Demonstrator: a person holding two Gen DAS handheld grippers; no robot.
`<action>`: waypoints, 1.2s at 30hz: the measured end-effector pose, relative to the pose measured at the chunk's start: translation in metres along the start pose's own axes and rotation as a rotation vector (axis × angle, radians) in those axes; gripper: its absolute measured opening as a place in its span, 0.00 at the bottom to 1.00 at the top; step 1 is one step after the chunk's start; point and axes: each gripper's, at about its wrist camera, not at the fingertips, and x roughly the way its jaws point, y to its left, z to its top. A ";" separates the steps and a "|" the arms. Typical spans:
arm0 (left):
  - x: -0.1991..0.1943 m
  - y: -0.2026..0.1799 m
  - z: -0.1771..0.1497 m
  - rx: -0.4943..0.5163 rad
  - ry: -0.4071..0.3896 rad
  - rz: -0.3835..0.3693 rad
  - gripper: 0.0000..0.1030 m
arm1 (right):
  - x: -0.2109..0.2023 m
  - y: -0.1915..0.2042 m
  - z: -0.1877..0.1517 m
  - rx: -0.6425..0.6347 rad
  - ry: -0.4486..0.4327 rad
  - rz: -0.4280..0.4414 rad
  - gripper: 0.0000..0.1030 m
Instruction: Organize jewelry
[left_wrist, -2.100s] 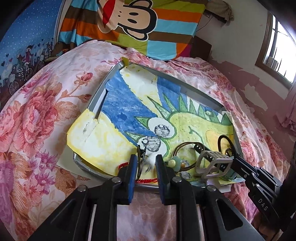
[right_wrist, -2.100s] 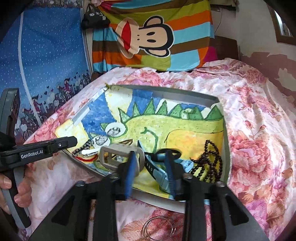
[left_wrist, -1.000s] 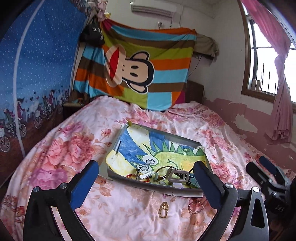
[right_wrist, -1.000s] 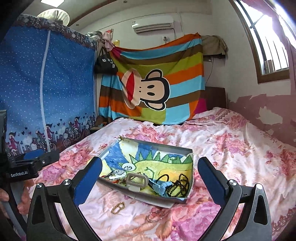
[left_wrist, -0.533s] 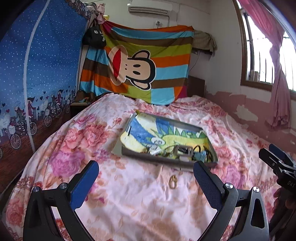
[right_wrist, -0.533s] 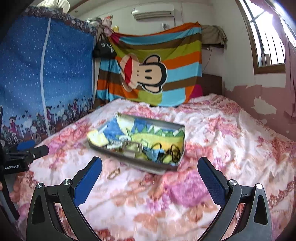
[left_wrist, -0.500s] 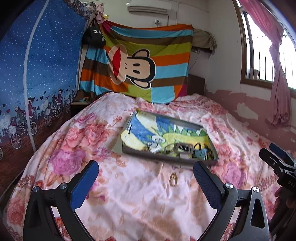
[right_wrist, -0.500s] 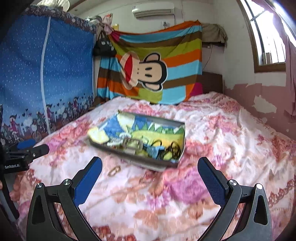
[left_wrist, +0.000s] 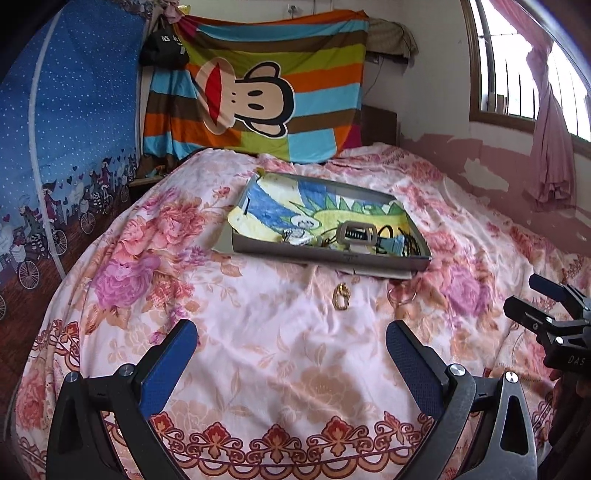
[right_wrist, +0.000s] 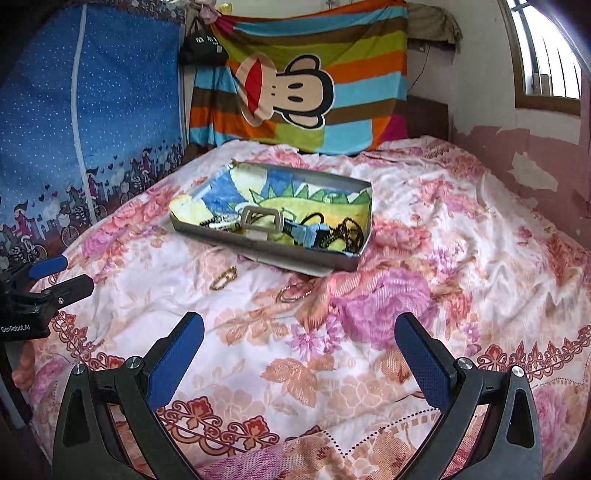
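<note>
Both the left gripper (left_wrist: 288, 354) and right gripper (right_wrist: 299, 345) are gaping wide, hanging well before the gold bracelet (left_wrist: 341, 295) beside the tray (left_wrist: 332, 254).

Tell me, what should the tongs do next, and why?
Probably the left tongs should reach forward to the gold bracelet. Both tongs are open and empty, back from the tray. The bracelet and the thin rings lie on the bedspread outside the tray, and the bracelet is almost straight ahead of the left one.

Left gripper (left_wrist: 288, 350): black frame, blue textured pads (silver screws); right gripper (right_wrist: 299, 345) alike.
</note>
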 end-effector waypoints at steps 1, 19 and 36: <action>0.002 -0.001 -0.001 0.006 0.009 0.000 1.00 | 0.002 0.001 -0.001 -0.002 0.009 -0.002 0.98; 0.043 -0.010 0.000 0.073 0.136 -0.007 1.00 | 0.036 -0.004 0.008 -0.053 0.098 -0.034 0.98; 0.101 -0.023 0.019 0.153 0.214 -0.073 1.00 | 0.081 -0.014 0.032 -0.161 0.077 -0.010 0.98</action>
